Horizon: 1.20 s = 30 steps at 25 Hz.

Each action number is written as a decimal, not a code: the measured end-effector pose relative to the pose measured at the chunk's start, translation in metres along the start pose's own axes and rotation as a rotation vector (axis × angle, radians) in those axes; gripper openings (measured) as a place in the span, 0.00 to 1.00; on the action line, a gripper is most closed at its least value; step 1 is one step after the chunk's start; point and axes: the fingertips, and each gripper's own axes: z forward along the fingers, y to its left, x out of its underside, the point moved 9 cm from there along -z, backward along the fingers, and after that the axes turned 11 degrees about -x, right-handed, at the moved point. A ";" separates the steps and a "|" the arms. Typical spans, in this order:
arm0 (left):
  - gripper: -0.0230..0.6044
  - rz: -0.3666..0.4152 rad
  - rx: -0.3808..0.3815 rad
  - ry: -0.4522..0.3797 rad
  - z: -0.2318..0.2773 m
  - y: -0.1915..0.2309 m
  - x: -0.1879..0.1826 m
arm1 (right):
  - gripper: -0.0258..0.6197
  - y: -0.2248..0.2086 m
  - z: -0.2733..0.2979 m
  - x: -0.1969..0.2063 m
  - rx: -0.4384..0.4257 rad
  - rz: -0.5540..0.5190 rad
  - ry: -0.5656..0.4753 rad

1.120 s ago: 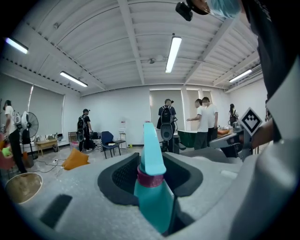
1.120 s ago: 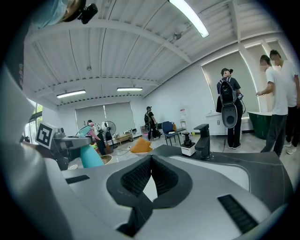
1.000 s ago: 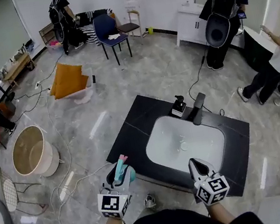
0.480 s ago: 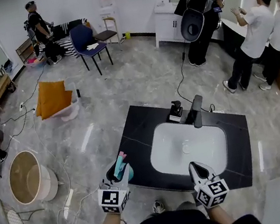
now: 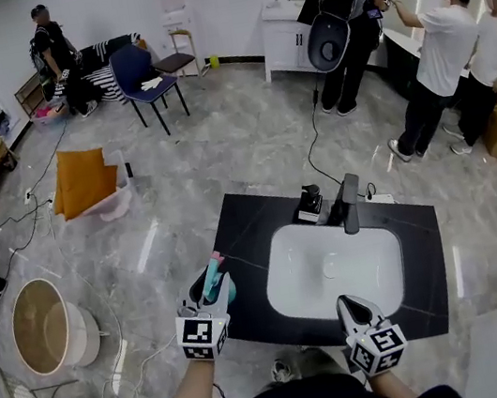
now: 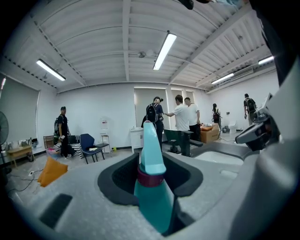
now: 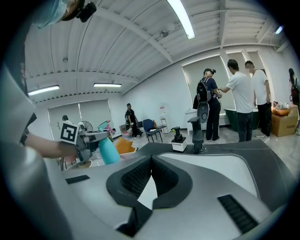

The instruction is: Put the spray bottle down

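Observation:
My left gripper (image 5: 212,293) is shut on a teal spray bottle (image 5: 215,283) with a pink trigger. It holds the bottle upright in the air, just off the left front edge of the black counter (image 5: 245,232). In the left gripper view the bottle (image 6: 151,187) stands between the jaws, its dark red collar and teal head above them. The right gripper view shows that bottle (image 7: 108,151) out to the left. My right gripper (image 5: 348,297) is shut and empty at the counter's front edge, near the white sink basin (image 5: 332,269).
A black faucet (image 5: 351,199) and a soap dispenser (image 5: 308,204) stand behind the basin. Three people (image 5: 451,53) stand at the back right. A round tub (image 5: 50,325), cables, an orange cushion (image 5: 83,179) and a blue chair (image 5: 139,77) are on the floor to the left.
My left gripper has carried the spray bottle forward, closer to the counter's left edge. The right gripper has shifted only a little.

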 end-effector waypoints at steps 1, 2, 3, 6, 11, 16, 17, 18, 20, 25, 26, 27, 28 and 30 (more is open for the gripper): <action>0.27 0.005 0.002 -0.002 0.007 0.000 -0.001 | 0.04 -0.003 0.003 0.000 -0.004 0.002 0.004; 0.27 0.009 0.002 -0.003 0.013 -0.001 -0.002 | 0.04 -0.006 0.007 -0.001 -0.009 0.004 0.009; 0.27 0.012 0.003 -0.003 0.019 0.000 -0.004 | 0.04 -0.009 0.011 -0.003 -0.016 0.003 0.012; 0.27 0.021 0.004 -0.001 0.037 -0.001 -0.009 | 0.04 -0.020 0.022 -0.010 -0.039 -0.004 0.021; 0.27 0.029 -0.003 0.010 0.077 -0.003 -0.012 | 0.04 -0.045 0.040 -0.023 -0.070 -0.015 0.041; 0.27 0.027 -0.005 0.019 0.119 -0.008 -0.007 | 0.04 -0.070 0.051 -0.027 -0.081 -0.003 0.062; 0.27 0.024 -0.006 0.021 0.127 -0.010 -0.006 | 0.04 -0.074 0.052 -0.027 -0.082 0.000 0.067; 0.27 0.018 -0.006 0.025 0.135 -0.011 -0.004 | 0.04 -0.079 0.054 -0.027 -0.080 0.004 0.071; 0.27 0.002 -0.005 0.028 0.153 -0.014 -0.002 | 0.04 -0.089 0.057 -0.028 -0.074 0.011 0.076; 0.27 -0.007 0.017 0.027 0.195 -0.020 0.006 | 0.04 -0.108 0.066 -0.029 -0.066 0.021 0.095; 0.27 -0.007 0.022 0.029 0.203 -0.020 0.009 | 0.04 -0.111 0.067 -0.030 -0.064 0.022 0.099; 0.27 -0.011 0.024 0.028 0.211 -0.020 0.010 | 0.04 -0.113 0.068 -0.030 -0.063 0.022 0.103; 0.27 -0.018 0.024 0.025 0.218 -0.020 0.011 | 0.04 -0.116 0.069 -0.030 -0.061 0.023 0.107; 0.27 -0.028 0.023 0.022 0.230 -0.018 0.013 | 0.04 -0.120 0.072 -0.028 -0.058 0.025 0.115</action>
